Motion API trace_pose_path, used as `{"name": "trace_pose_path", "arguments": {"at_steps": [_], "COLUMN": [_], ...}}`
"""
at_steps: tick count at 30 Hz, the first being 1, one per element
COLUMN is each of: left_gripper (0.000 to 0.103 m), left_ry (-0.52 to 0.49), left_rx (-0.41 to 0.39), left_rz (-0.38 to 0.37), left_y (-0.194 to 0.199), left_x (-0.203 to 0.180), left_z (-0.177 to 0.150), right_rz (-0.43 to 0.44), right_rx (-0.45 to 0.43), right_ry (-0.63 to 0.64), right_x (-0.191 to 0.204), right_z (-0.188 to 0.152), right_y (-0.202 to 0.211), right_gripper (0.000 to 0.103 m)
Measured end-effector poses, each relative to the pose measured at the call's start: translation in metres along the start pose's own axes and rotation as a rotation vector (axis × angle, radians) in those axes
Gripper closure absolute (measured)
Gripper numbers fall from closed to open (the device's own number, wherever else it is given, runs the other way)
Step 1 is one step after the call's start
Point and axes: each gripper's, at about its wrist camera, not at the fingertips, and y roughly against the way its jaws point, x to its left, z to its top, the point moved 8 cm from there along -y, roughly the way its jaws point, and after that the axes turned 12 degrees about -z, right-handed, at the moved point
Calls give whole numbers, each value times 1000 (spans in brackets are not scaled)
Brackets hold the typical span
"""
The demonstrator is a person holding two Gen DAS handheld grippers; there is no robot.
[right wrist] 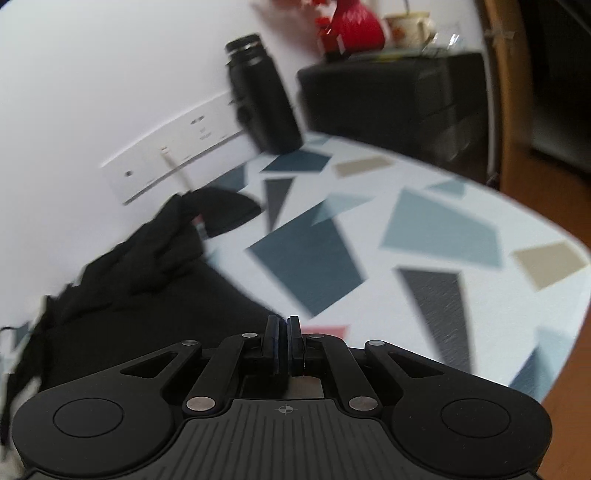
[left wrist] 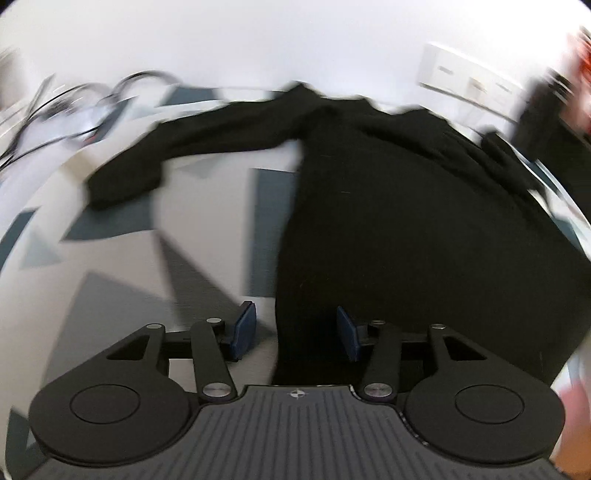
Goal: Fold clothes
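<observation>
A black long-sleeved garment [left wrist: 406, 221] lies spread on the table, which has a cloth [left wrist: 122, 295] patterned with grey and blue shapes. One sleeve [left wrist: 147, 166] stretches out to the left. My left gripper [left wrist: 295, 330] is open above the garment's near left edge. The cloth's hem runs below the gap and the blue pads [left wrist: 243, 328] do not press on it. In the right wrist view the same garment [right wrist: 129, 295] lies bunched at the left. My right gripper [right wrist: 283, 332] is shut, pads together with nothing between them, just right of the garment over the tablecloth [right wrist: 424, 229].
A black bottle [right wrist: 262, 96] and a black box [right wrist: 395, 103] stand at the table's far side by the white wall. A red vase [right wrist: 354, 26] and a cup [right wrist: 410, 26] sit on the box. A socket panel [right wrist: 173, 155] is on the wall. Cables [left wrist: 74, 107] lie far left. The table's rounded edge [right wrist: 554, 295] curves at the right.
</observation>
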Motion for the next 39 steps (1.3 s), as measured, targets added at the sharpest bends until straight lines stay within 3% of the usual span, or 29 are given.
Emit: {"name": "trace_pose_path", "arguments": {"at_steps": [5,7,10,12,13,15,19,25,28,29,30,33,36,38,39], "left_gripper": [56,100,100,100,100,100,100,100,100,100,100,100,100,100,100], "left_ry": [5,2,61,137,183,181,123,20,32,47,61,86,87,82,76], "left_rx": [68,58,8,-14,-8,11,4,-7,6,7,8,8,12,19,22], "left_rz": [2,-1,35,69,81,103,128,103,100,107,113,109,112,107,103], "left_y": [4,4,9,15,18,22,26,21,22,24,26,31,31,29,28], "left_x": [-3,-1,11,24,31,33,24,2,4,8,11,16,14,12,11], "left_z": [1,2,4,2,0,-3,-12,-13,-13,-14,-15,-18,-19,-16,-15], "right_rz": [17,53,226,319,345,379,297,107,39,29,38,238,416,500,526], "right_rx": [97,111,148,121,93,46,-9,24,9,14,29,82,62,133,180], "right_ry": [-64,-36,27,7,-16,-71,10,176,254,292,319,338,546,676,697], "right_x": [0,10,39,51,53,46,19,-1,9,16,25,69,133,169,179], "right_z": [-5,-6,-5,9,19,41,49,-24,-43,-45,-45,-41,-49,-70,-77], "right_y": [-1,1,-5,0,5,19,24,-11,-20,-22,-21,-8,12,17,20], "right_gripper": [99,99,98,98,98,94,81,79,66,67,94,96,92,82,82]}}
